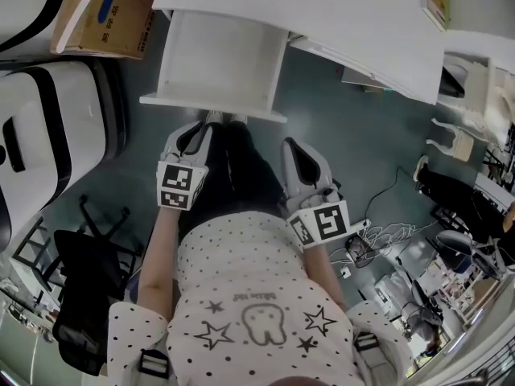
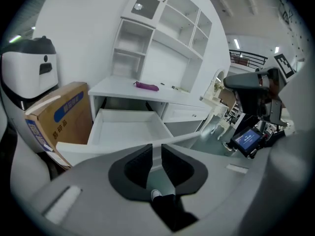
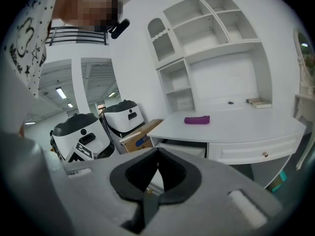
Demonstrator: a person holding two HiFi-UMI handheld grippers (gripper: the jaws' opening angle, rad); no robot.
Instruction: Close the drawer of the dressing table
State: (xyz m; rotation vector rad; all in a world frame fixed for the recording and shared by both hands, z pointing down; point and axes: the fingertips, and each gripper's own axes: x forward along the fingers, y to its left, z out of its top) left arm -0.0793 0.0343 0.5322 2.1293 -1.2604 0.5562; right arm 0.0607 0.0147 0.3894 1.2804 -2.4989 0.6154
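The white dressing table (image 1: 378,22) has its left drawer (image 1: 217,59) pulled far out, and the drawer is empty. Its front panel (image 1: 213,108) faces me. My left gripper (image 1: 195,129) hangs just short of that panel, apart from it. In the left gripper view the left gripper (image 2: 156,155) shows a narrow gap between its pads, with only the drawer front (image 2: 123,149) and the floor beyond. My right gripper (image 1: 294,147) hangs to the right of the drawer. In the right gripper view its (image 3: 157,154) tips meet, and nothing is between them.
A purple object (image 3: 197,120) lies on the tabletop. A cardboard box (image 1: 105,10) and white-and-black machines (image 1: 48,127) stand left of the drawer. A black chair (image 1: 88,296) is at lower left, cables (image 1: 378,236) at right. A smaller closed drawer (image 3: 266,154) sits right of the open one.
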